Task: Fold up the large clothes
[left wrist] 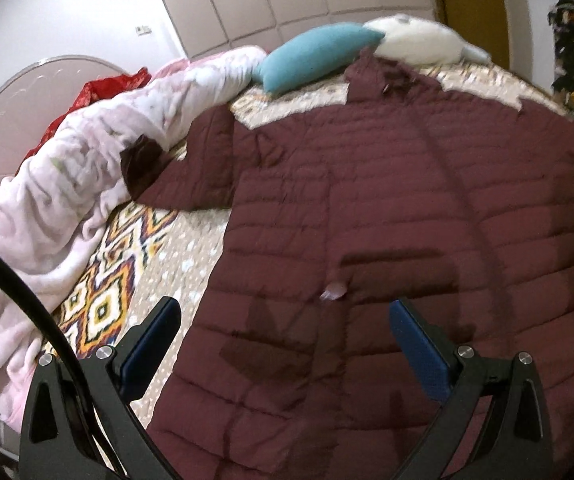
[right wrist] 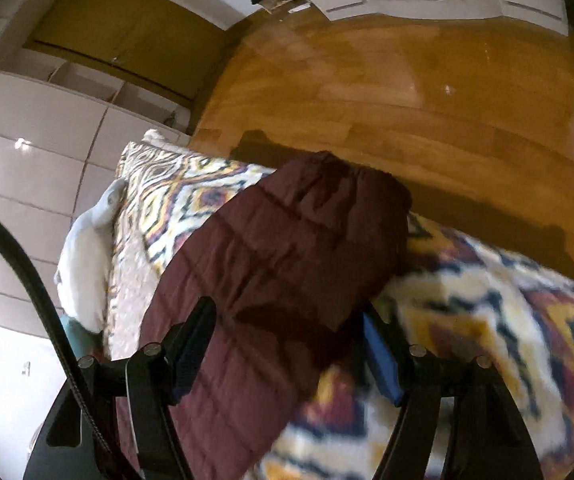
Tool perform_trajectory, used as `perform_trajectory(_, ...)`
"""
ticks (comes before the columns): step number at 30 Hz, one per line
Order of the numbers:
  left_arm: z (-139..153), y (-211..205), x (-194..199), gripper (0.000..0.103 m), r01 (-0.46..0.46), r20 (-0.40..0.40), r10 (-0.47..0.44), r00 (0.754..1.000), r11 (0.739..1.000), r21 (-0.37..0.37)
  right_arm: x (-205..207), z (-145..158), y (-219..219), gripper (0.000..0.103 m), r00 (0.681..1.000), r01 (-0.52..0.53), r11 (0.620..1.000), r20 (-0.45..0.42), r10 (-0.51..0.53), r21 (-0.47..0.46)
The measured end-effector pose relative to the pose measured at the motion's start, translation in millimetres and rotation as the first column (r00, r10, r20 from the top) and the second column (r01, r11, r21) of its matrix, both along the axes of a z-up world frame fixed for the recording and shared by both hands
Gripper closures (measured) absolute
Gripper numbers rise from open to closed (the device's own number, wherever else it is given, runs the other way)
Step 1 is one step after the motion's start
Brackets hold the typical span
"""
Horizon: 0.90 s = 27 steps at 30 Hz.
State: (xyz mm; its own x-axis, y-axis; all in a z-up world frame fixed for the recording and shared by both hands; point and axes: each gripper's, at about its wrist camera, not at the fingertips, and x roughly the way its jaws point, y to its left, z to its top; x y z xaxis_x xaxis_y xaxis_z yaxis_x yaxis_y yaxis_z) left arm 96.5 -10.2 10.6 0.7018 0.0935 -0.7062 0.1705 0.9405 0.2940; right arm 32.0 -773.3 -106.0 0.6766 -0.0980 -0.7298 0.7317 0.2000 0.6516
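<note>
maroon puffer jacket (left wrist: 387, 208) spread flat, left gripper (left wrist: 283, 320) above, jaws apart

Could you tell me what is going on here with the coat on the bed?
A person with a gripper in each hand is about to fold a maroon puffer coat spread on the patterned bedspread. The left gripper hovers open over its body. The right gripper straddles one sleeve, its fingers not visibly pressing it.

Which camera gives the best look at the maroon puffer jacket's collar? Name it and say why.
The left wrist view. It shows the maroon puffer jacket spread flat on the bed, with its collar at the far end beside the teal pillow. The right wrist view shows only one sleeve lying between the open jaws; no collar.
</note>
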Motion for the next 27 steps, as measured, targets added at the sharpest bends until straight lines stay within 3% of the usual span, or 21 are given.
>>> perform_trajectory(2, -6.8, 2.6, 4.9, 0.000, -0.019, -0.026, 0.020, 0.999, 1.000, 0.020, 7.8, 0.1, -4.2, 0.047, 1.000, -0.009, 0.999, -0.020, 0.008, -0.031)
perform_trajectory(4, -7.5, 5.4, 8.2, 0.000, -0.031, -0.029, 0.032, 0.999, 0.999, 0.018, 11.2, 6.0, -3.2, 0.073, 0.999, -0.019, 0.996, -0.037, 0.016, -0.084)
perform_trajectory(6, -6.8, 6.3, 8.3, 0.000, -0.034, -0.021, 0.034, 0.999, 0.999, 0.011, 11.6, 21.8, 0.8, 0.085, 0.998, -0.028, 0.988, -0.067, 0.018, -0.153)
perform_trajectory(9, -3.9, 7.5, 4.0, 0.000, -0.023, -0.007, 0.023, 1.000, 1.000, -0.004, 14.3, 63.7, 14.0, 0.088, 0.995, -0.046, 0.960, -0.102, 0.019, -0.278)
perform_trajectory(12, 1.4, 13.9, -4.2, 0.000, -0.013, 0.007, 0.013, 1.000, 0.999, -0.030, 30.2, 123.7, 48.8, 0.091, 0.988, -0.119, 0.898, -0.140, 0.065, -0.425)
perform_trajectory(15, 8.0, 28.4, -10.9, 0.000, -0.029, 0.020, 0.030, 0.999, 0.998, -0.061, 58.1, 179.8, 106.1, 0.091, 0.974, -0.224, 0.816, -0.146, 0.172, -0.532)
perform_trajectory(17, 13.7, 41.6, -14.9, 0.000, -0.043, 0.029, 0.046, 0.999, 0.995, -0.093, 81.9, 213.8, 162.5, 0.091, 0.949, -0.313, 0.739, -0.161, 0.272, -0.597)
perform_trajectory(19, 19.6, 53.0, -17.9, 0.000, -0.051, 0.042, 0.056, 0.998, 0.992, -0.115, 104.8, 232.9, 219.7, 0.091, 0.911, -0.395, 0.665, -0.175, 0.373, -0.634)
perform_trajectory(21, 26.5, 66.2, -21.2, 0.000, -0.061, 0.064, 0.070, 0.995, 0.989, -0.132, 131.5, 237.1, 278.3, 0.091, 0.849, -0.492, 0.592, -0.201, 0.489, -0.638)
perform_trajectory(25, 37.4, 88.5, -21.3, 0.000, -0.080, 0.086, 0.094, 0.992, 0.984, -0.159, 169.2, 206.1, 389.3, 0.092, 0.689, -0.670, 0.455, -0.264, 0.675, -0.587)
perform_trajectory(27, 40.8, 94.6, -20.4, 0.000, -0.084, 0.091, 0.100, 0.991, 0.982, -0.168, 186.9, 169.9, 451.7, 0.092, 0.582, -0.759, 0.371, -0.302, 0.755, -0.535)
